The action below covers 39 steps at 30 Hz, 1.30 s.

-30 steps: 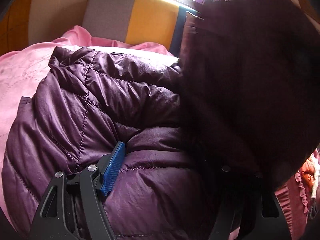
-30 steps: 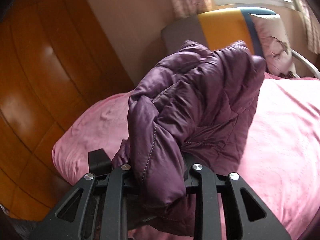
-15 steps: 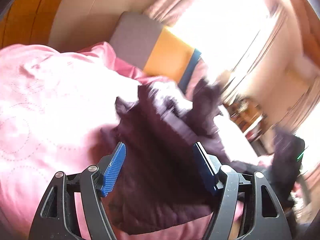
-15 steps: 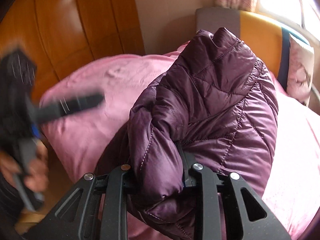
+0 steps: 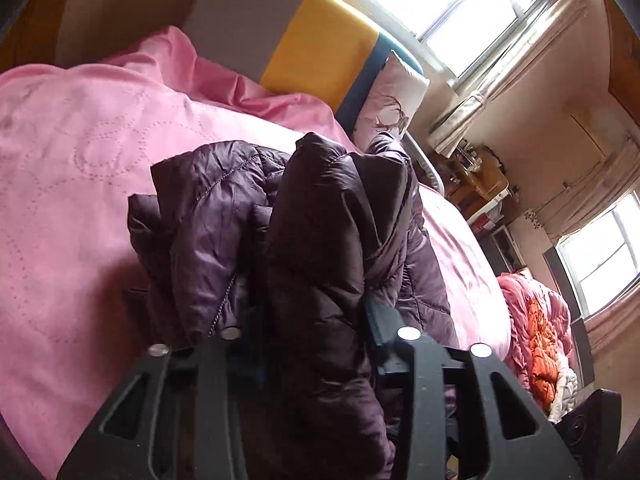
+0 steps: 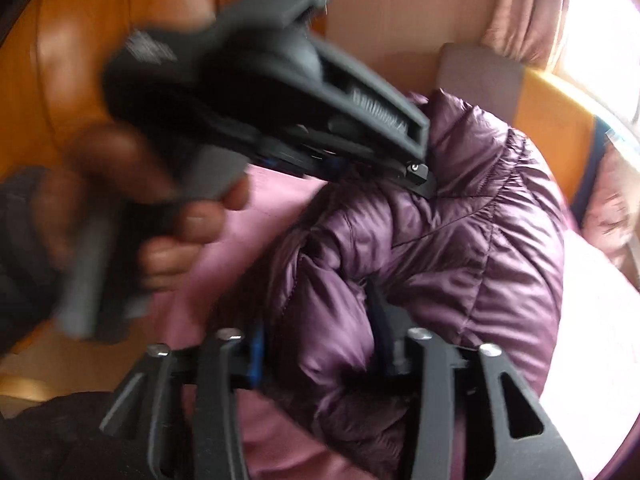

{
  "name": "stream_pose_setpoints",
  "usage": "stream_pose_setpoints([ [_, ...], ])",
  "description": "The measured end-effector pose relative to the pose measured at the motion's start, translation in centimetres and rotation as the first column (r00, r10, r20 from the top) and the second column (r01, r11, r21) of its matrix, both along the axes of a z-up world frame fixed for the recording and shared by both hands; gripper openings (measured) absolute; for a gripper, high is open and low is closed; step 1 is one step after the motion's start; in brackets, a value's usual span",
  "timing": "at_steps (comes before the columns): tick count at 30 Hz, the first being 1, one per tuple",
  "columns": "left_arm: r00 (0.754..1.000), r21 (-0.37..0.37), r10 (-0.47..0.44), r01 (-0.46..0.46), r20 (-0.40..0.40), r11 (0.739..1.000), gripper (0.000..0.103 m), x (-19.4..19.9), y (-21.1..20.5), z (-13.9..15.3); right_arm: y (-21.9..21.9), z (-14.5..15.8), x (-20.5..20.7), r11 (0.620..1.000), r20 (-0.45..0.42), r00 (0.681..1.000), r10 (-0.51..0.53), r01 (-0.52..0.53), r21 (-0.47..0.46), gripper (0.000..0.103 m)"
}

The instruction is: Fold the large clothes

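A handover is under way: the purple puffer jacket [image 5: 320, 240] is bunched up above the pink bed cover [image 5: 80, 160], partway through a fold. The left hand-held gripper [image 5: 308, 320] is closing, and a thick fold of the jacket is pinched between its jaws. The right hand-held gripper [image 6: 320, 336] is opening, the jacket's padding still lying between its jaws; whether the pads still press cannot be told. Next, a clean release on the right is called for, then the gathered half is to be laid flat on the bed cover.
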<state>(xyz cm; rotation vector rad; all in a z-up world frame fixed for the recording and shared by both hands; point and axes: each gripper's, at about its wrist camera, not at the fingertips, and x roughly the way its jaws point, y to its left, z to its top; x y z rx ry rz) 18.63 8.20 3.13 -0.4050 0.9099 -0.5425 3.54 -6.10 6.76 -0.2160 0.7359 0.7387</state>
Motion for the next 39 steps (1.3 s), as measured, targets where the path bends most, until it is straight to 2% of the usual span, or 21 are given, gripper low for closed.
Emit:
stream_pose_setpoints([
  [1,1.000,0.002,0.000,0.000,-0.001,1.000,0.024,0.1,0.0,0.0,-1.4,0.6,0.0,0.997,-0.048,0.998,0.042,-0.039,0.072,0.059],
  [3,1.000,0.009,-0.005,0.005,0.002,1.000,0.021,-0.2,-0.1,0.3,-4.6,2.0,-0.1,0.979,-0.095,0.991,0.092,-0.073,0.190,0.058],
  [5,1.000,0.030,-0.013,0.012,0.006,0.999,0.020,-0.4,0.0,0.6,-8.2,3.1,0.2,0.970,-0.096,0.993,0.065,-0.041,0.239,0.058],
  [7,1.000,0.042,-0.014,0.014,0.001,0.999,0.020,-0.5,0.0,0.7,-11.4,3.1,1.0,0.972,-0.084,0.996,-0.017,0.036,0.231,0.056],
  [9,1.000,0.053,-0.017,0.017,-0.003,0.998,0.019,-0.5,0.2,0.8,-13.3,2.1,1.9,0.978,-0.082,0.992,-0.099,0.112,0.175,0.054],
  [11,1.000,0.070,-0.012,0.013,-0.006,0.997,0.018,-0.5,0.2,0.9,-14.1,1.2,3.3,0.982,-0.082,0.987,-0.135,0.144,0.123,0.054],
  [14,1.000,0.098,0.007,-0.005,-0.022,0.995,0.018,-1.1,0.7,0.8,-13.8,-0.8,3.8,0.987,-0.082,0.988,-0.127,0.135,0.090,0.054],
  [18,0.996,0.139,0.062,-0.053,-0.064,0.989,0.018,-1.6,2.4,-0.2,-11.8,-1.5,3.3,0.991,-0.078,0.992,-0.100,0.106,0.076,0.054],
  [21,0.987,0.200,0.124,-0.102,-0.101,0.975,0.018,-2.4,4.0,-2.0,-9.1,-3.0,2.9,0.998,-0.058,0.996,-0.065,0.067,0.018,0.054],
  [24,0.975,0.266,0.188,-0.153,-0.114,0.952,0.024,-3.3,5.1,-4.3,-7.3,-4.6,2.6,0.999,-0.032,0.998,-0.046,0.045,-0.031,0.054],
  [26,0.966,0.267,0.222,-0.182,-0.128,0.946,0.025,-3.8,5.5,-6.0,-6.7,-5.5,2.8,0.997,-0.008,0.999,-0.046,0.045,-0.068,0.054],
  [29,0.963,0.273,0.246,-0.208,-0.109,0.939,0.026,-4.2,5.6,-6.4,-6.8,-5.5,3.3,0.995,-0.012,1.000,-0.012,0.011,-0.103,0.054],
  [31,0.963,0.315,0.262,-0.229,-0.067,0.921,0.035,-4.8,5.1,-5.6,-8.0,-4.2,4.0,0.997,-0.069,0.997,0.040,-0.045,-0.064,0.056],
  [33,0.963,0.354,0.271,-0.250,-0.011,0.901,0.040,-5.6,4.6,-4.9,-9.5,-2.6,5.2,0.998,-0.107,0.993,0.056,-0.057,-0.002,0.058],
  [36,0.960,0.382,0.276,-0.273,0.049,0.883,0.040,-6.4,4.2,-4.4,-11.5,0.0,8.2,0.997,-0.079,0.997,0.008,-0.002,0.078,0.065],
  [39,0.957,0.407,0.275,-0.288,0.093,0.867,0.040,-6.9,3.7,-4.2,-11.8,1.7,12.6,0.987,-0.071,0.995,-0.074,0.083,0.137,0.065],
])
